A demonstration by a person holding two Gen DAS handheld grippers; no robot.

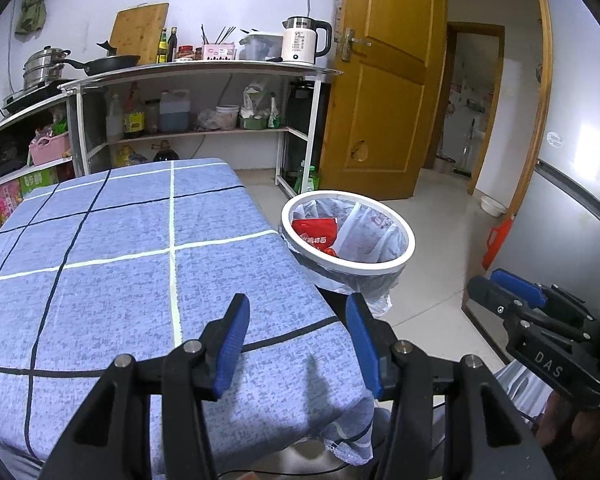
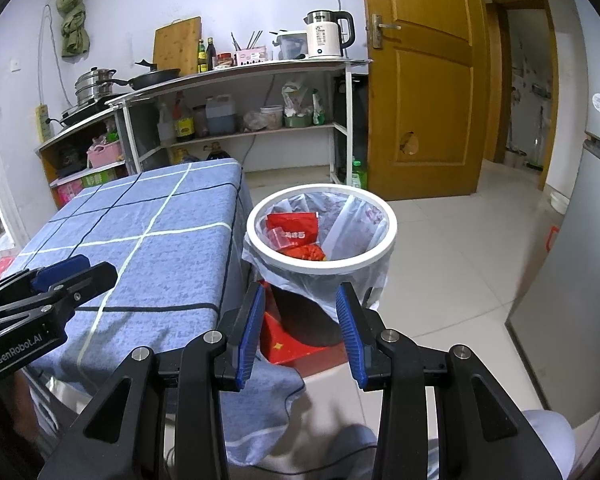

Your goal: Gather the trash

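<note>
Blue checked cloth with white and dark grid lines covers the table (image 1: 120,248); no loose trash shows on its top in either view. Just beside its right edge stands the round white-rimmed bin lined with a translucent plastic bag (image 2: 384,240), and red snack wrappers (image 2: 296,232) lie inside it. Left gripper (image 1: 298,344): blue-padded jaws spread, nothing between them, hanging over the near right corner of the cloth. Right gripper (image 2: 303,330): jaws likewise spread and empty, aimed at the bin's near wall. Judgement: collection looks near done. Risk: the right gripper sits near the loose bag overhang, so a forward move could snag the liner and tip the bin. Only the right wrist view shows a flat red packet (image 2: 288,340) low beside the bin's base; whether it rests on the floor cannot be told. It may be missed trash, hidden from the left wrist view by the table corner.
</note>
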